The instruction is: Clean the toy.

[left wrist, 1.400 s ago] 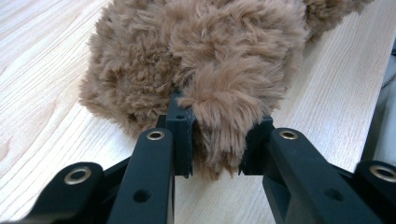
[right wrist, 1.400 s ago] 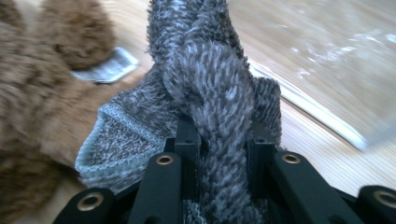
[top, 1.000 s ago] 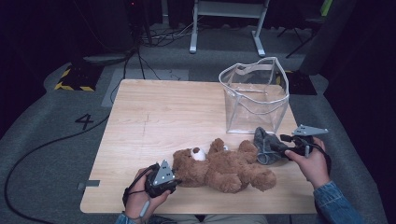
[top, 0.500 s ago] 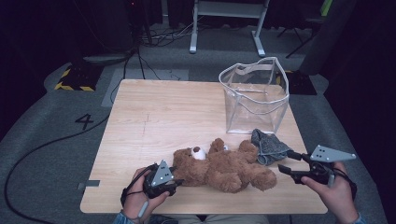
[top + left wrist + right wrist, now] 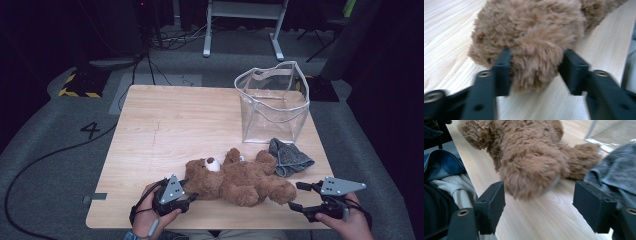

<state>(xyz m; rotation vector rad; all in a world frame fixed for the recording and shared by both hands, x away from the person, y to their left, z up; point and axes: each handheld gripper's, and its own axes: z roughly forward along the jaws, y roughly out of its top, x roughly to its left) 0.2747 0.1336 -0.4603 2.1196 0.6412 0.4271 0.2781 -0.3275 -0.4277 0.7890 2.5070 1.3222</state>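
Note:
A brown teddy bear lies on its back near the front edge of the wooden table, head to the left. My left gripper is at the bear's head end. In the left gripper view its jaws have just been closing, and both pads touch a fluffy lump of the bear. My right gripper is at the front right and points at the bear's foot. Its jaws have just been opening and stand wide, clear of the fur. A grey cloth lies loose beside the bear's legs.
A clear plastic bag stands upright at the back right of the table, just behind the cloth. The table's front edge runs close under both hands. The person's jeans lie beyond that edge in the right gripper view.
My right gripper has left the grey cloth and swung out to the front right corner, where it now faces the bear's foot. The cloth stays on the table. The left hand has kept still.

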